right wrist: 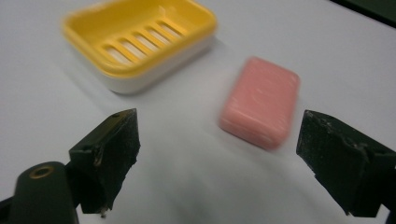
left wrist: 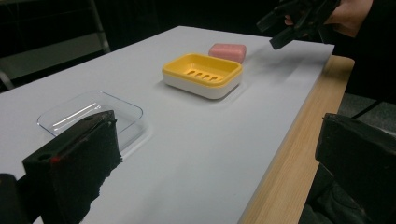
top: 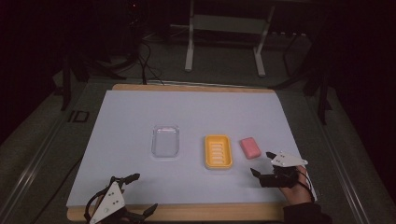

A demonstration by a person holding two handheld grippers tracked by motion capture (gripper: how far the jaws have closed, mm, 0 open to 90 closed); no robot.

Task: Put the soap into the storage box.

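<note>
A pink soap bar (top: 250,147) (left wrist: 227,51) (right wrist: 261,101) lies on the white mat just right of a yellow slotted soap dish (top: 218,151) (left wrist: 202,74) (right wrist: 139,42). A clear plastic lid or tray (top: 166,141) (left wrist: 88,114) lies left of the dish. My right gripper (top: 262,163) (right wrist: 217,140) hovers open just in front of the soap, which sits slightly ahead of its jaws. My left gripper (top: 140,192) (left wrist: 215,158) rests open at the table's near left edge, holding nothing.
The white mat (top: 187,116) covers a wooden board (top: 196,212) whose edge shows along the front. A metal stand (top: 224,28) is on the floor beyond the table. Dark floor surrounds the table.
</note>
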